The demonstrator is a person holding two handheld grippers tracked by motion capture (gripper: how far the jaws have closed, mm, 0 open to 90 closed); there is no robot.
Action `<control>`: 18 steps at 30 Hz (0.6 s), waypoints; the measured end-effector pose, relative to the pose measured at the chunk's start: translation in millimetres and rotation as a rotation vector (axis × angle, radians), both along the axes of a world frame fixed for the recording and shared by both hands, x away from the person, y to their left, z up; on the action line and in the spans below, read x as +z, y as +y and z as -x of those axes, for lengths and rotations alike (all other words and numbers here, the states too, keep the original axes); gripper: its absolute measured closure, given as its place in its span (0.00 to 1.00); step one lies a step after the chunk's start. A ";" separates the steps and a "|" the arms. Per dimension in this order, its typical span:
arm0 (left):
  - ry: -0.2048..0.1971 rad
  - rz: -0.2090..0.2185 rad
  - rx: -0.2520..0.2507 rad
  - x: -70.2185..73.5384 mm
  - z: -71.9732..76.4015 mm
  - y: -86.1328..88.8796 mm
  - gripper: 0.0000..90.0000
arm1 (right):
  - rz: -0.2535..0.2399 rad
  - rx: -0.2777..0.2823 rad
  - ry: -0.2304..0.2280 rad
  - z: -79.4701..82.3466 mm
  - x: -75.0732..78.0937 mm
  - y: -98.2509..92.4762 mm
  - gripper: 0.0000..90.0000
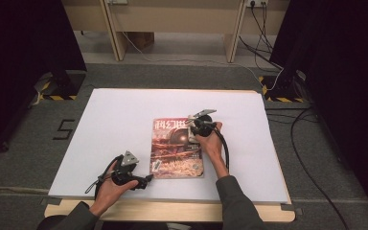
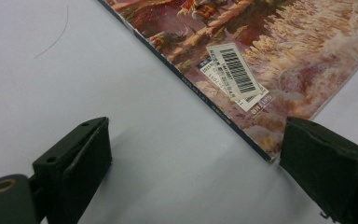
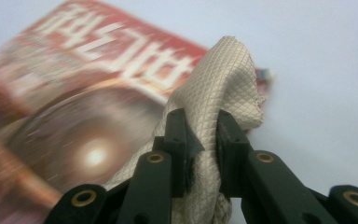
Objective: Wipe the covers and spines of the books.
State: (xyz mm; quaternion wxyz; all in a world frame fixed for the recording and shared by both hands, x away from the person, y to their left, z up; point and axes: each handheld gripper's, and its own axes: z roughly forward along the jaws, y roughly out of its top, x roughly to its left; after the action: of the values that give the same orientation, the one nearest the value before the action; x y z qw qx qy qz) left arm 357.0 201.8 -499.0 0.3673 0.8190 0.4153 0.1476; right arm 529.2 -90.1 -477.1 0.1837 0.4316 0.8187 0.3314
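Note:
A magazine (image 1: 175, 152) with a red and orange cover lies flat on the white table (image 1: 115, 124). My right gripper (image 1: 195, 128) hovers over its upper right part, shut on a beige quilted cloth (image 3: 223, 88) that bunches up between the jaws above the magazine's title (image 3: 121, 63). My left gripper (image 1: 146, 180) rests low by the magazine's near left corner, open, with nothing between its fingers (image 2: 77, 163). In the left gripper view the magazine's corner with a barcode sticker (image 2: 235, 74) lies just ahead of the jaws.
The white table top ends at a wooden front edge (image 1: 172, 211). Grey carpet (image 1: 38, 139) surrounds it, with cables (image 1: 306, 143) on the floor at the right. Wooden furniture legs (image 1: 117, 33) stand at the back.

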 end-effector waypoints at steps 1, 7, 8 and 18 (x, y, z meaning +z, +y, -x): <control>-0.001 -0.001 -0.001 0.0 0.1 0.0 0.09 | -0.008 -0.020 0.008 -4.9 0.2 -1.8 0.86; 0.000 0.002 0.000 -0.1 0.0 0.2 0.09 | -0.043 -0.108 0.015 -21.5 -0.9 -11.8 0.86; 0.000 0.002 0.000 -0.1 0.0 0.1 0.09 | -0.042 -0.109 0.014 -22.2 -0.9 -11.6 0.86; 0.002 0.003 0.000 0.1 -0.4 0.3 0.09 | -0.050 -0.068 0.023 -21.1 -1.0 4.3 0.86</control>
State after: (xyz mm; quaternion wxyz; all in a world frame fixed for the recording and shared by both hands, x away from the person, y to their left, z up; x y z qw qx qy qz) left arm 357.4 202.1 -499.0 0.3680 0.8186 0.4161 0.1463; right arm 550.3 -85.8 -478.1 0.1744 0.4674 0.7970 0.3404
